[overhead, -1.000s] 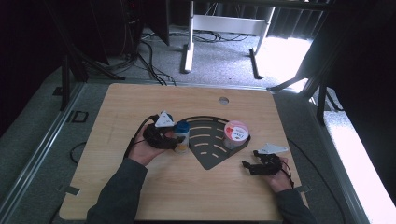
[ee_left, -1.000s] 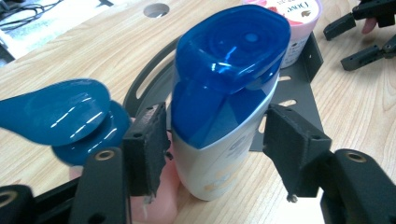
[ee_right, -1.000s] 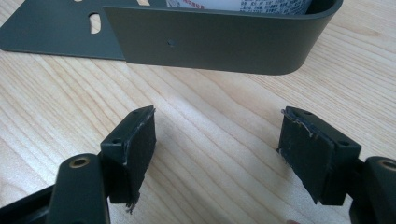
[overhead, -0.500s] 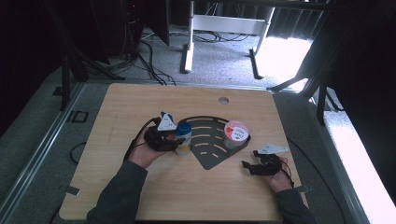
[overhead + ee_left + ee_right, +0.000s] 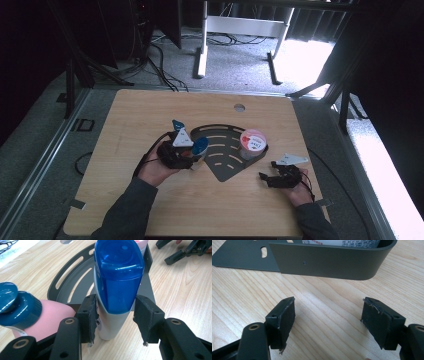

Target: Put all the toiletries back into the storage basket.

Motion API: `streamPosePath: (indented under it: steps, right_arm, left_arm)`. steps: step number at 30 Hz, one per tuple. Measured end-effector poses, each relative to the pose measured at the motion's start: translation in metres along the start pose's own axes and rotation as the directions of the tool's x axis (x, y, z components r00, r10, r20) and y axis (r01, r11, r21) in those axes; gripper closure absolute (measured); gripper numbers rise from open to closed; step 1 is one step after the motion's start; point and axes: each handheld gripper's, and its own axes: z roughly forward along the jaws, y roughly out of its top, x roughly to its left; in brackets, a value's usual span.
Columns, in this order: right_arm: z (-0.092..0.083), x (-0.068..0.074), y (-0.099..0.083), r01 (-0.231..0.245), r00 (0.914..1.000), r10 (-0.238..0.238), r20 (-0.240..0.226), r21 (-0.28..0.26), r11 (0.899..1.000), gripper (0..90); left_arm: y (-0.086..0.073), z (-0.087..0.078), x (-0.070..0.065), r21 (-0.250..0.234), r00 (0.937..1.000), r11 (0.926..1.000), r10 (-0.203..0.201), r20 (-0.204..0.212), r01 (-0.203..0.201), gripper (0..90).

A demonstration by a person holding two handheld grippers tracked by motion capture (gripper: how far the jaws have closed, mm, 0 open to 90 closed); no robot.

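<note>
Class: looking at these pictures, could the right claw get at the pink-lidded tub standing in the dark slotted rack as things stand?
Probably yes. The right claw is open with only bare table ahead. The tub stands just behind the rack wall, so it would likely have to come over that low wall from above.

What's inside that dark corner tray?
A pink-lidded tub stands at the right end of the tray. The tray's wall hides its lower part in the right gripper view, so whatever is under it stays hidden.

A bottle stands between the left tongs, a second bottle beside them, the rack beyond, all on the table.
</note>
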Motion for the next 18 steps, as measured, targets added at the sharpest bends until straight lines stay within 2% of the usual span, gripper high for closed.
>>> streamPosePath:
  steps: [18]
  right_arm:
    - [0.0, 0.0, 0.0, 0.002, 1.0, -0.002, -0.002, 0.0, 1.0, 26.7]
  left_arm:
    - [0.005, 0.012, 0.007, 0.058, 0.9991, 0.9978, -0.028, -0.032, 0.03, 52.6]
